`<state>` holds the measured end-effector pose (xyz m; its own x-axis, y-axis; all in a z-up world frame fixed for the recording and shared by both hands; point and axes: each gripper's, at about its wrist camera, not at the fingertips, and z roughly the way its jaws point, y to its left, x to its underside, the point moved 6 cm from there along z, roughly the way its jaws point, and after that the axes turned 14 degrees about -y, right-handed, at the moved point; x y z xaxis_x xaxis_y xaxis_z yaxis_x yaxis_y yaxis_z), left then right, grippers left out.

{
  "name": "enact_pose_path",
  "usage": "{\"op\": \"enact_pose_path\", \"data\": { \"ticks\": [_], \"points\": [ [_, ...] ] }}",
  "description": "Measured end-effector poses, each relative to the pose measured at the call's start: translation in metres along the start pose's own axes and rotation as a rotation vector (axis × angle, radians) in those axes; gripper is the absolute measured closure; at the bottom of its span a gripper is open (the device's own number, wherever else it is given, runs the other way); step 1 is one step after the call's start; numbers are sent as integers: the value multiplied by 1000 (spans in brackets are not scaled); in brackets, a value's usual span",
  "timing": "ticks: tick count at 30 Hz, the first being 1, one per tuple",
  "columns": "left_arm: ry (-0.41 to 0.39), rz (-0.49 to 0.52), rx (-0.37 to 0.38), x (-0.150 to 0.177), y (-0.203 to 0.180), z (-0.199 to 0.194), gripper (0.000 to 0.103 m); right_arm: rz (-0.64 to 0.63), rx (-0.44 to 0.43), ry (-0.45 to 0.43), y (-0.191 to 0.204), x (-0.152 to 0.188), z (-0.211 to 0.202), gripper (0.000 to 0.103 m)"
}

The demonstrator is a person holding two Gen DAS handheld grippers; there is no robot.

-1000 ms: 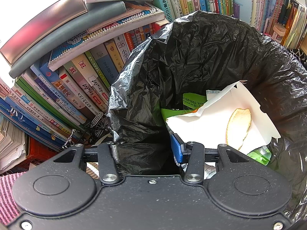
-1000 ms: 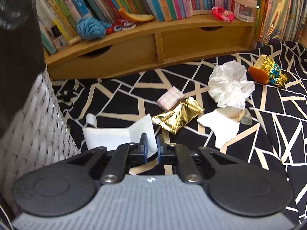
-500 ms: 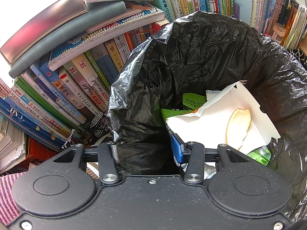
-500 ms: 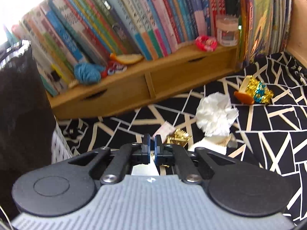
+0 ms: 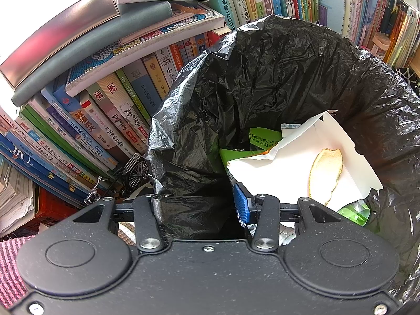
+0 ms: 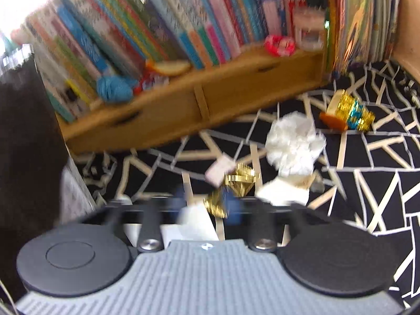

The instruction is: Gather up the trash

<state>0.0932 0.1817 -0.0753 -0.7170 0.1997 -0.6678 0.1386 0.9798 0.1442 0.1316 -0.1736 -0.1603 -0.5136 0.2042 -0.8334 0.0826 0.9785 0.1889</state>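
Your bin bag already holds a white carton and peel; your left gripper pinches its rim. Beside it, tissue, gold wrapper and paper remain. Your right gripper is opening, seemingly empty through blur.

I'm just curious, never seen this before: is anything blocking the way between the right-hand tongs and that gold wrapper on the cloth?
Nothing visible does. The gold wrapper lies just ahead of the opening right tongs, though the picture is blurred.
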Motion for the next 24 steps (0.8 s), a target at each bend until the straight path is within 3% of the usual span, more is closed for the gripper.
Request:
{"op": "enact_pose_path", "data": {
  "ticks": [6, 12, 17, 18, 19, 20, 24],
  "points": [
    [0, 1, -2, 0, 0, 0, 61, -152, -27, 124, 13, 42, 20, 26],
    [4, 1, -3, 1, 0, 2, 61, -259, -65, 121, 32, 63, 21, 19],
    [6, 0, -1, 1, 2, 3, 61, -278, -72, 99, 38, 67, 14, 45],
    [6, -1, -1, 1, 2, 3, 61, -283, -65, 95, 41, 65, 15, 58],
    [6, 0, -1, 1, 2, 3, 61, -280, -62, 94, 41, 63, 15, 77],
    [6, 0, -1, 1, 2, 3, 61, -268, -57, 93, 40, 60, 15, 84],
    [6, 0, -1, 1, 2, 3, 61, -232, 30, 53, 28, 46, 17, 91]
  ]
}}
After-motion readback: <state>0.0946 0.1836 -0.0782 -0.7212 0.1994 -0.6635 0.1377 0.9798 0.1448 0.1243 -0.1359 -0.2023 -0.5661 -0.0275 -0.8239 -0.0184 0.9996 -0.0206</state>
